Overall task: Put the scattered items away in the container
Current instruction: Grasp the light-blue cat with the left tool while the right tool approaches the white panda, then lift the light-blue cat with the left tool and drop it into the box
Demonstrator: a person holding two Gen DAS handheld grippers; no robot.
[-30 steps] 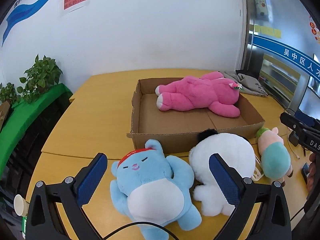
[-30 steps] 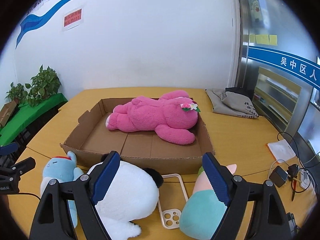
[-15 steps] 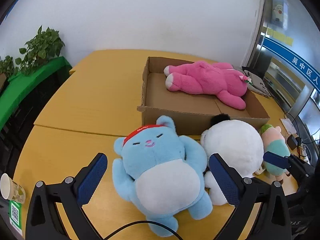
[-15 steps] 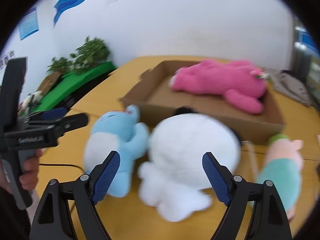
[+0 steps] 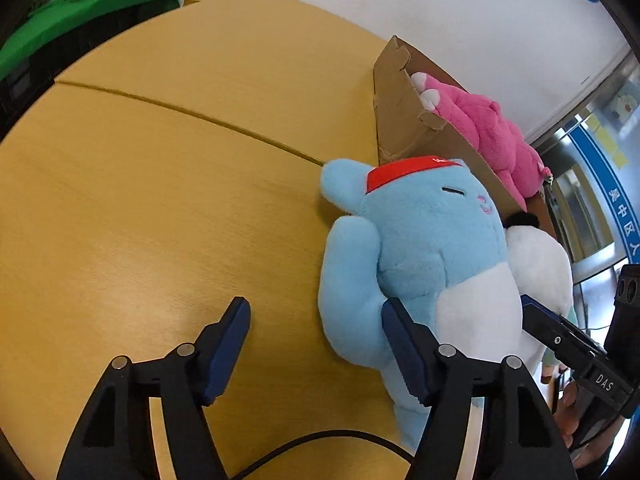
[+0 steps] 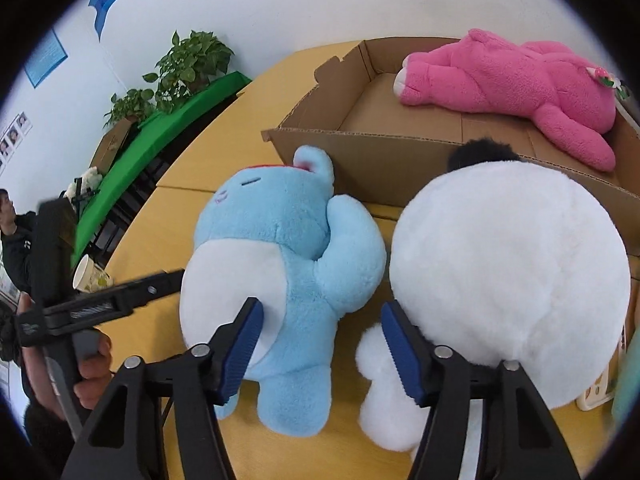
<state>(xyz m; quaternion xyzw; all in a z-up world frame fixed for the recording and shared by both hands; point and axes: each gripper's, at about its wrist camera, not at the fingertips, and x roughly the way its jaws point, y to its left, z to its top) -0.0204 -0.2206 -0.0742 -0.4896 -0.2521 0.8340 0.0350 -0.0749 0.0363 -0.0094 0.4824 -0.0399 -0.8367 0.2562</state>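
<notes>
A blue plush with a red headband lies on its back on the wooden table, beside the cardboard box. My left gripper is open low over the table; its right finger touches the plush's arm. From the other side, my right gripper is open around the blue plush's lower body. A round white plush presses against its right finger. A pink plush lies inside the box.
A paper cup stands at the table's left edge, near a green-covered shelf with plants. A hand holds the left gripper's handle. A white plastic piece lies behind the white plush. A person sits far left.
Both grippers have dropped down and closed in on the blue plush from opposite sides. Their fingers stand narrower than a second ago. The right view has swung left, off the white plush.
</notes>
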